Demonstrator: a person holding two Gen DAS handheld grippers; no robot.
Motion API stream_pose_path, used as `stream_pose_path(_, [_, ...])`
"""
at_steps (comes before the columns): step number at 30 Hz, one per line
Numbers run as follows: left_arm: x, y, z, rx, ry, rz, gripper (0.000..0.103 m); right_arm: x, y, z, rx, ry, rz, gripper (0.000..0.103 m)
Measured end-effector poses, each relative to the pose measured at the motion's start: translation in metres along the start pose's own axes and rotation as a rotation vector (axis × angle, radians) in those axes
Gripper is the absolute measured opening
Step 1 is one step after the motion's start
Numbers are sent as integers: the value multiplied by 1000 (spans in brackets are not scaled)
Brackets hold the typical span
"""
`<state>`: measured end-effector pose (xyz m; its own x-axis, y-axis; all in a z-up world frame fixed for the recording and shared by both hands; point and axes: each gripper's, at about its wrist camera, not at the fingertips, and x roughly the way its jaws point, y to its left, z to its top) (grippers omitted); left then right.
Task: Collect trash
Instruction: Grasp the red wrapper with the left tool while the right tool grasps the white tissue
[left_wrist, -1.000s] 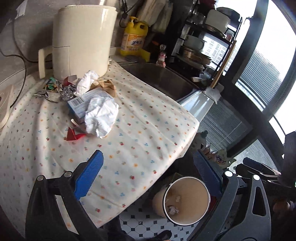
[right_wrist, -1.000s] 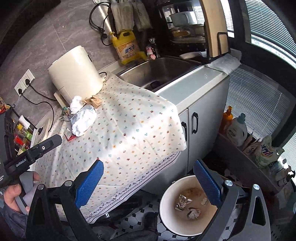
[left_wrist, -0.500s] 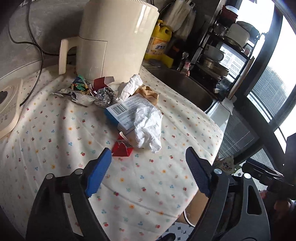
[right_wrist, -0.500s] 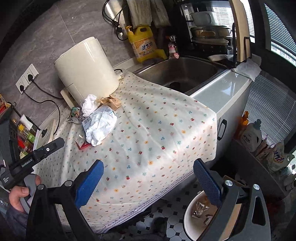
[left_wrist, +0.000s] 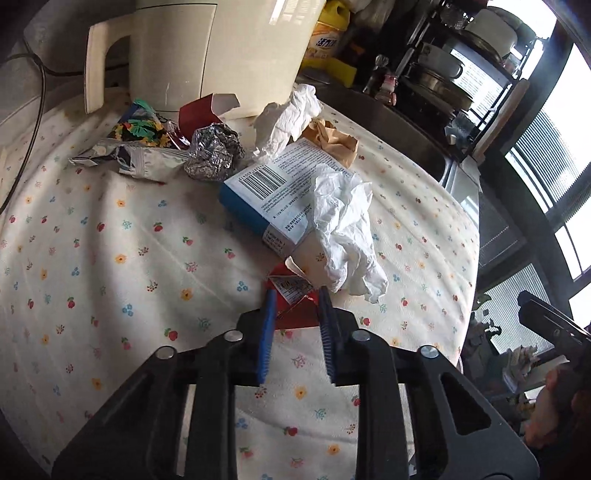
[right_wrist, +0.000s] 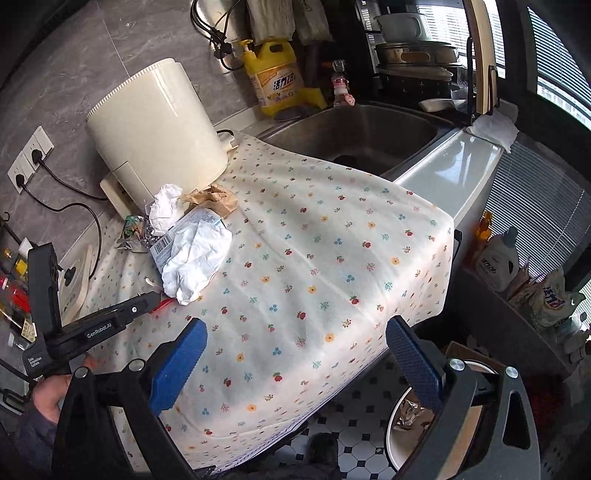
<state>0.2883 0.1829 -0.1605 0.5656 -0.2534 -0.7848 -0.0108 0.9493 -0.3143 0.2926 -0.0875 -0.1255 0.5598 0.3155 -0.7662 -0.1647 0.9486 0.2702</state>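
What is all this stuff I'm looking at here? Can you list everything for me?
Red crumpled wrapper: one, red, on the cloth between the left claw's pads.
White crumpled tissues: two; the larger on the box, the smaller by the appliance.
Blue and white cardboard box: one, mid-pile.
Silver foil ball: one, left of the box.
Colourful snack packet: one, far left of the pile.
Brown crumpled paper: one, behind the box.
Cream cylindrical appliance: one, behind the pile.
Floral tablecloth: one, white, over the counter.
Yellow detergent bottle: one, beside the sink.
Steel sink: one.
White round bin: one, on the floor, scraps inside.
Left claw: closed on the wrapper.
Right claw: open, empty.
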Motion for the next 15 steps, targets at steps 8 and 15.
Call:
stream_pose_path(8, [-25,27,5,-15,-55,9,21,29,40,11,-61,35,51,95])
stream_pose_path(15, [-50,71,8,-82,-118,48,21,65,90,23,-145,108,119,85])
